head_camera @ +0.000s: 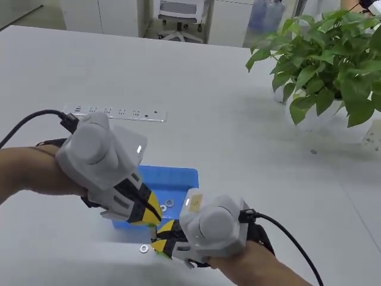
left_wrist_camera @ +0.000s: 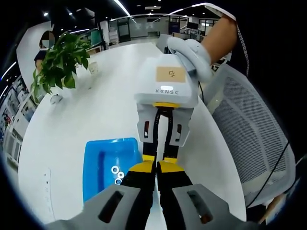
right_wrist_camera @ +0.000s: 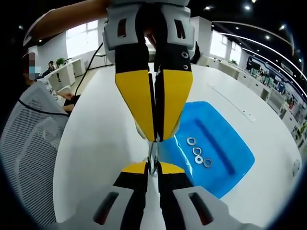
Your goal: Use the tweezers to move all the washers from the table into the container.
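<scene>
Left gripper (head_camera: 155, 215) and right gripper (head_camera: 161, 237) both seem clamped on the thin, slippery tweezers (right_wrist_camera: 152, 162). A light washer (head_camera: 143, 248) lies at the tray's (head_camera: 181, 177) seven o'clock, best pinched across its rim.

Open-plan office, by the look of it: a large white table (head_camera: 238, 119) carried a power strip (head_camera: 116, 113) toward its far-left edge and a leafy potted plant (head_camera: 324, 53) near its far-right corner, and a wheeled office chair (head_camera: 181, 18) stood on the floor beyond the far edge. A mesh-backed chair (left_wrist_camera: 249, 143) was drawn up at the table's near edge. Long ceiling strip lights (left_wrist_camera: 122, 7) ran overhead, glass partitions (left_wrist_camera: 144, 26) closed off the far end, and more desks (right_wrist_camera: 64, 74) stood in the background with people seated there.
</scene>
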Available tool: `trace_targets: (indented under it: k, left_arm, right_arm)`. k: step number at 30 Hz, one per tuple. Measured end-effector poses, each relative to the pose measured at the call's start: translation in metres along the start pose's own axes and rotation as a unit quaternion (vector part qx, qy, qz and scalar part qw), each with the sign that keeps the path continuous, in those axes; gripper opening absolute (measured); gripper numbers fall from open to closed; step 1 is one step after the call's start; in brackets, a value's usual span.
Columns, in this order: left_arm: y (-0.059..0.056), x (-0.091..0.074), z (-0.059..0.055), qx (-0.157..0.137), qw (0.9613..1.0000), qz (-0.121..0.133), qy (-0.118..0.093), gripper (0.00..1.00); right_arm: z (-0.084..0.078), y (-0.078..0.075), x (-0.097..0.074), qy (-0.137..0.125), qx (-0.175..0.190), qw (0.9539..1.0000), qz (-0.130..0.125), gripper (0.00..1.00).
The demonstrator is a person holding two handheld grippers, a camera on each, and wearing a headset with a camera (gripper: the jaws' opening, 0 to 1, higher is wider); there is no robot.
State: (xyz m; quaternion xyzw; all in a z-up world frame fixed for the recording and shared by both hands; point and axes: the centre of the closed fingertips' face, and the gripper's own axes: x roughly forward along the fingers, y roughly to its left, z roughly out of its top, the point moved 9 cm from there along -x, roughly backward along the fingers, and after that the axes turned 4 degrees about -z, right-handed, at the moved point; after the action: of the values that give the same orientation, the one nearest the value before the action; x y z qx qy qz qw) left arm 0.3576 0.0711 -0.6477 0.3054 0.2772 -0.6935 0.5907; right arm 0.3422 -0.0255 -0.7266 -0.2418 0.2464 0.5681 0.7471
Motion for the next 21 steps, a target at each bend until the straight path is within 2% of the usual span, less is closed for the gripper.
trace_targets:
  k: [8, 21]
  left_arm:
    - [-0.0006, -0.0012, -0.0015, 0.000, 1.0000, 0.001, 0.004, 0.05]
    - [-0.0033, -0.0041, 0.0022, 0.003, 1.0000, -0.001, 0.007, 0.05]
  right_arm:
    - [0.0018, 0.0005, 0.0006, 0.005, 0.004, 1.0000, 0.000, 0.08]
    - [0.0039, 0.0024, -0.0043, 0.005, 0.004, 1.0000, -0.001, 0.08]
